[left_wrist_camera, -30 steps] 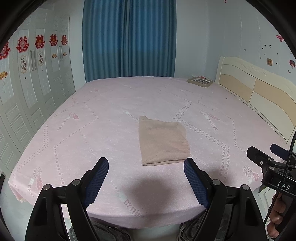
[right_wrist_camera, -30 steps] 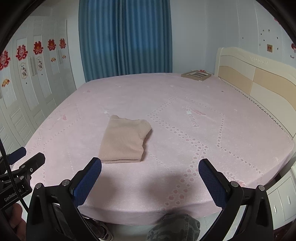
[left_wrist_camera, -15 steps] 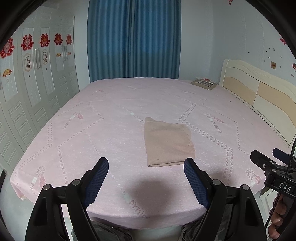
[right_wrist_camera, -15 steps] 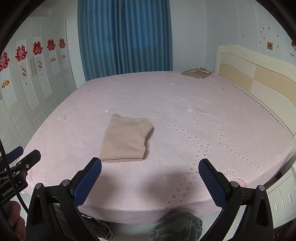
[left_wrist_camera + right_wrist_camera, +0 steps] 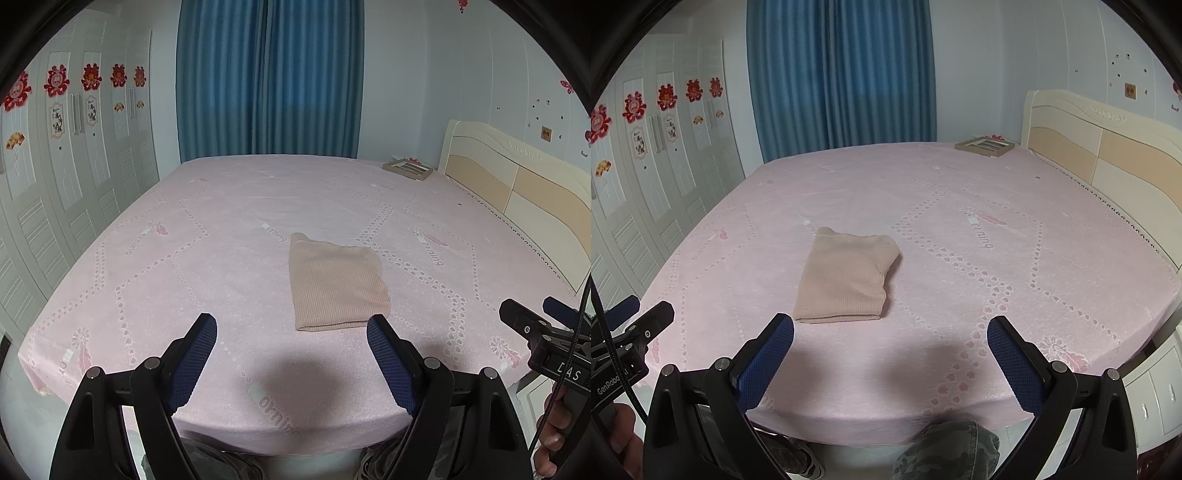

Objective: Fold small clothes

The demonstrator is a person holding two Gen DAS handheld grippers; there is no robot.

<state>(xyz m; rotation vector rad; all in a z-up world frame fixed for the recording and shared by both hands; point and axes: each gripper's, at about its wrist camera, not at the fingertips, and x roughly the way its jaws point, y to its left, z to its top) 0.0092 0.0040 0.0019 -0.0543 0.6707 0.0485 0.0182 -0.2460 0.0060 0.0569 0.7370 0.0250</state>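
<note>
Folded beige garment [image 5: 338,280] on bed [image 5: 184,258], beyond both open tools' tips.

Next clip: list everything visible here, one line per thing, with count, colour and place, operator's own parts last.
folded garment: 1, beige, lying flat near the bed's front edge
bed sheet: 1, pink, covers the mattress
headboard: 1, cream and tan, right
flat box: 1, grey-brown, far right corner of bed
curtain: 1, blue, back wall
wardrobe: 1, white with red decals, left
left claw: 1, black with blue pads, open, empty
right claw: 1, same, open, empty
</note>
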